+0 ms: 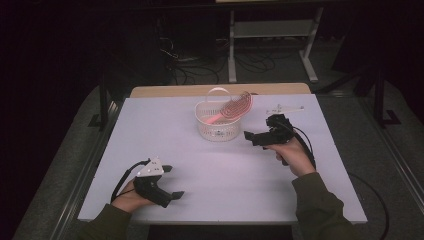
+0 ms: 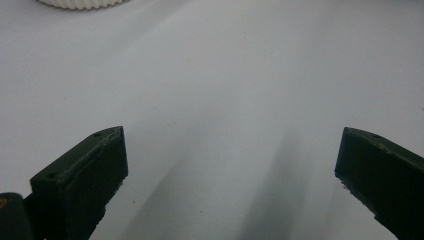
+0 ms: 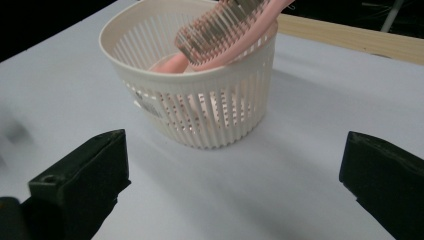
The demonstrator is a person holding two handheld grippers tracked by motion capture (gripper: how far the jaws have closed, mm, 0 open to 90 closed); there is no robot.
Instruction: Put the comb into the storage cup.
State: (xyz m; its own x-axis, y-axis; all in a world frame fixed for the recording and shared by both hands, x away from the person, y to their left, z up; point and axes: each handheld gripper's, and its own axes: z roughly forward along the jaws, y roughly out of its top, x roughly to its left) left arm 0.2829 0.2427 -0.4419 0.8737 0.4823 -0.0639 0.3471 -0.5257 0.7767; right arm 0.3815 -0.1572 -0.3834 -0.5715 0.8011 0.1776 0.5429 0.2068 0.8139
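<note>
A white slotted basket [image 1: 217, 124] stands at the far middle of the white table [image 1: 210, 200]. A pink hairbrush [image 1: 233, 108] leans in it, head up over the right rim. My right gripper [image 1: 260, 130] hovers open just right of the basket and apart from it. In the right gripper view the basket [image 3: 200, 107] and the brush [image 3: 225, 30] sit ahead of the open right gripper [image 3: 235, 175], with nothing between the jaws. My left gripper [image 1: 172, 181] rests open near the table's front left. In the left gripper view the left gripper [image 2: 230, 170] is open over bare table.
A small white part [image 1: 285, 108] lies at the back right of the table. A wooden strip [image 1: 220, 90] runs along the far edge. Beyond it are cables and frame legs [image 1: 232, 55] on a dark floor. The basket's base [image 2: 82, 4] peeks in the left gripper view.
</note>
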